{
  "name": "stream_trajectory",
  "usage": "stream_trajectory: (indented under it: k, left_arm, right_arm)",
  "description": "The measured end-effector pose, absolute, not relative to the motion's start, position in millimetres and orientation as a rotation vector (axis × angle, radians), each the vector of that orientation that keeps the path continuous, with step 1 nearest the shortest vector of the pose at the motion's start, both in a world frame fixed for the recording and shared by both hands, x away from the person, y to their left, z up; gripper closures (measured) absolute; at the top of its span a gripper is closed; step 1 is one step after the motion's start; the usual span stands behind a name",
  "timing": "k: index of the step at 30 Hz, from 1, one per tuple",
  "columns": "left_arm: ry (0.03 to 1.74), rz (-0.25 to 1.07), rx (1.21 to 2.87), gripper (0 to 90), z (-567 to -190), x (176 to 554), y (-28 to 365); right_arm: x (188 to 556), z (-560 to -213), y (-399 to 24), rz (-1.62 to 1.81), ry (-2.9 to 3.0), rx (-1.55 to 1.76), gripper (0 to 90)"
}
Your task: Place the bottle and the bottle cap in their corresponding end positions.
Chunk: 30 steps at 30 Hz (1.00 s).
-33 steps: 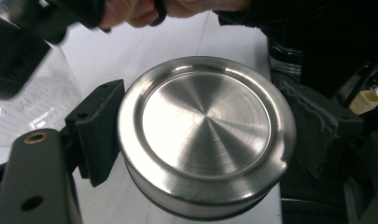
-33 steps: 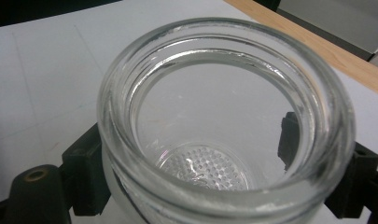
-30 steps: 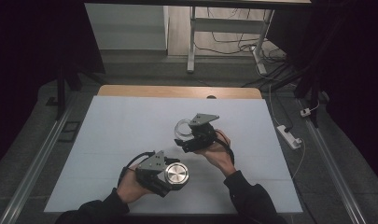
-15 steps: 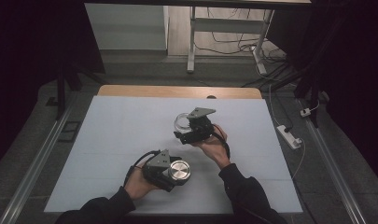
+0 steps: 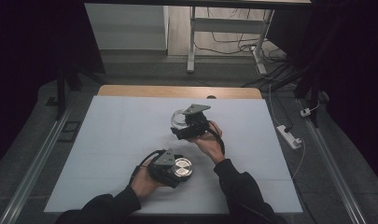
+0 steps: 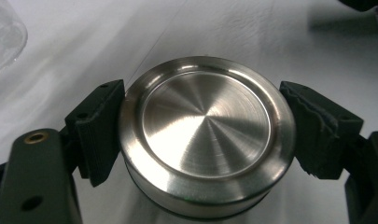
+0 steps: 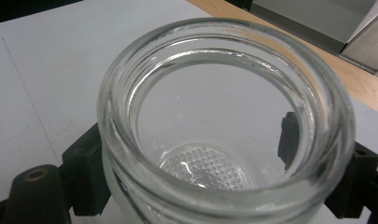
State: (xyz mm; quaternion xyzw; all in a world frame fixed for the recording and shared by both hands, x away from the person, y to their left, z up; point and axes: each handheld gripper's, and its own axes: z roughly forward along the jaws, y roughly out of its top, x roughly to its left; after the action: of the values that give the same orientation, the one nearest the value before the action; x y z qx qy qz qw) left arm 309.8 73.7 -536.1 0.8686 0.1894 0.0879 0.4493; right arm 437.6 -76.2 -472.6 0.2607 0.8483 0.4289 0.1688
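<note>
A round brushed-steel lid [image 6: 206,135] sits clamped between the two black jaws of my left gripper [image 6: 203,128], low over the white table; in the high view the lid [image 5: 182,167] shows at the gripper's [image 5: 173,169] right end, near the table's front. My right gripper [image 7: 196,154] is shut on a clear glass jar [image 7: 224,126], mouth toward the camera, empty, with a dotted base. From above, the jar [image 5: 178,119] is held near the table's middle by the right gripper [image 5: 183,127], under its grey plate.
The white table top [image 5: 112,140] has a wooden strip [image 5: 177,91] along its far edge. A white power strip [image 5: 289,136] lies on the floor to the right. Metal frame legs [image 5: 191,42] and cables stand beyond the table.
My left gripper with the lid has moved down and a little right toward the table. My right gripper has carried the jar slightly left and lower.
</note>
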Motion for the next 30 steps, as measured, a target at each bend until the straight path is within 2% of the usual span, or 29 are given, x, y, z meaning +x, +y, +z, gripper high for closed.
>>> stream_trajectory:
  k: [18,30]
  left_arm:
    - [0.61,0.221,2.247,19.3,-541,320,69]
    - [0.609,0.22,2.317,18.9,-543,321,66]
  right_arm:
    - [448,-495,-71,1.165,2.443,0.763,15.1]
    - [449,-506,-72,1.166,2.445,0.775,15.0]
